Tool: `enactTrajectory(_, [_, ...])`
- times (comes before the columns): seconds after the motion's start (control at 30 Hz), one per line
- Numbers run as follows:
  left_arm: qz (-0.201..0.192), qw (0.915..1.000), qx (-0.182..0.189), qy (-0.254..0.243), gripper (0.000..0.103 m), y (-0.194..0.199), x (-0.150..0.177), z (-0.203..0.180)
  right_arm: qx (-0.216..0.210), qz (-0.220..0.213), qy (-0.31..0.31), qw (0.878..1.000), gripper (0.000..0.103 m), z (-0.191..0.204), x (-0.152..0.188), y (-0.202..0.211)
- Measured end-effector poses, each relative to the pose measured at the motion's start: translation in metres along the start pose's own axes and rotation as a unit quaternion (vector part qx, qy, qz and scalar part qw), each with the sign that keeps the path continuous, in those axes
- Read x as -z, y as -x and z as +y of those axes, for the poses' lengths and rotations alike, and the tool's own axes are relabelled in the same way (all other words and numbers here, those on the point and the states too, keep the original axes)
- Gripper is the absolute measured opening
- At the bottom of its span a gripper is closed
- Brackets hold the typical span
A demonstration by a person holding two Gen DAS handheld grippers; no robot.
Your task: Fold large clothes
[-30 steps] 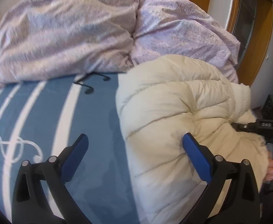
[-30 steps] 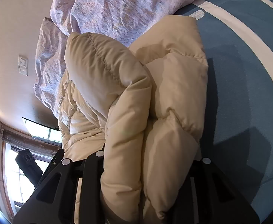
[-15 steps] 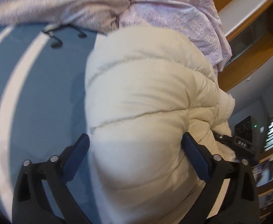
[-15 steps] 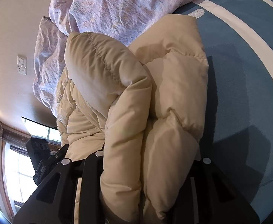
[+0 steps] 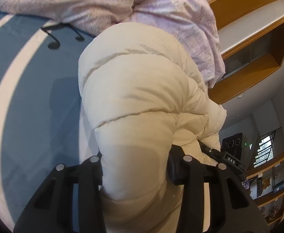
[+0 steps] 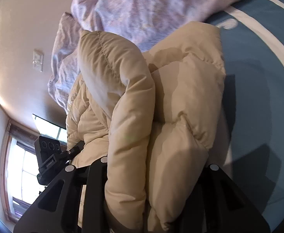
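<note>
A cream puffer jacket (image 5: 142,97) lies bunched on a blue bedspread (image 5: 35,97) with white stripes and music notes. My left gripper (image 5: 136,167) is shut on a thick roll of the jacket, its fingers pressed into both sides. In the right wrist view the jacket (image 6: 151,106) is folded over itself, and my right gripper (image 6: 153,174) is shut on its folded layers. Each gripper shows in the other's view, at the jacket's far end: the right gripper's body (image 5: 231,159), the left gripper's body (image 6: 50,157).
A crumpled lilac duvet (image 5: 103,3) is heaped at the back of the bed, touching the jacket; it also shows in the right wrist view (image 6: 151,9). Wooden shelving (image 5: 258,48) stands to the right beyond the bed. A window (image 6: 25,165) is behind the left gripper.
My left gripper was open around the jacket's end and has now closed on it, having moved in closer. My right gripper has kept its grip on the folded layers.
</note>
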State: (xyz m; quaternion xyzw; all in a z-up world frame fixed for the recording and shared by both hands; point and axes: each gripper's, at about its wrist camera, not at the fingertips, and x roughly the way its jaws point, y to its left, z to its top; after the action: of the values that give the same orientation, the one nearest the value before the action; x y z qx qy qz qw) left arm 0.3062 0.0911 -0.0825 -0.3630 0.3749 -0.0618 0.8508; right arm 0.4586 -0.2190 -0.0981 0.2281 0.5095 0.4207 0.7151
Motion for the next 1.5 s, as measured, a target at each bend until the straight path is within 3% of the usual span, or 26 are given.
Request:
enactTrajectory(0.27, [-0.047,0.9989,0.000,-0.010,0.041,0.042,-0.020,0.010,-0.034,0.000,0.032,0.999,0.027,0.043,-0.022,-0.030])
enactTrajectory(0.53, [-0.090,0.9953,-0.027,-0.023,0.042,0.079,-0.050,0.035,-0.042,0.013,0.064,0.997,0.027,0.079,-0.046,-0.082])
enactTrajectory(0.77, [-0.089,0.9945,-0.053,-0.009,0.042,0.076,-0.064,0.074,-0.026,0.041,0.064,0.997,0.027,0.074,-0.052,-0.127])
enactTrajectory(0.97, [-0.087,0.9942,-0.063,0.006,0.044,0.067,-0.065,0.102,-0.028,0.043,0.059,0.997,0.027,0.065,-0.056,-0.136])
enactTrajectory(1.1, [-0.091,0.9922,-0.084,-0.004,0.049,0.062,-0.065,0.108,-0.016,0.046,0.060,0.997,0.028,0.062,-0.056,-0.143])
enactTrajectory(1.17, [-0.092,0.9904,-0.103,-0.010,0.054,0.057,-0.066,0.109,-0.012,0.048,0.047,0.998,0.034,0.060,-0.053,-0.146])
enactTrajectory(1.23, [-0.093,0.9884,-0.119,-0.010,0.063,0.055,-0.067,0.111,0.007,0.048,0.042,0.998,0.044,0.058,-0.053,-0.143])
enactTrajectory(1.3, [-0.098,0.9849,-0.143,-0.013,0.071,0.057,-0.068,0.107,0.046,0.034,0.053,0.997,0.063,0.064,-0.049,-0.133])
enactTrajectory(1.5, [-0.139,0.9696,-0.199,-0.031,0.082,0.091,-0.063,0.087,0.147,-0.051,0.132,0.979,0.068,0.100,-0.035,-0.074])
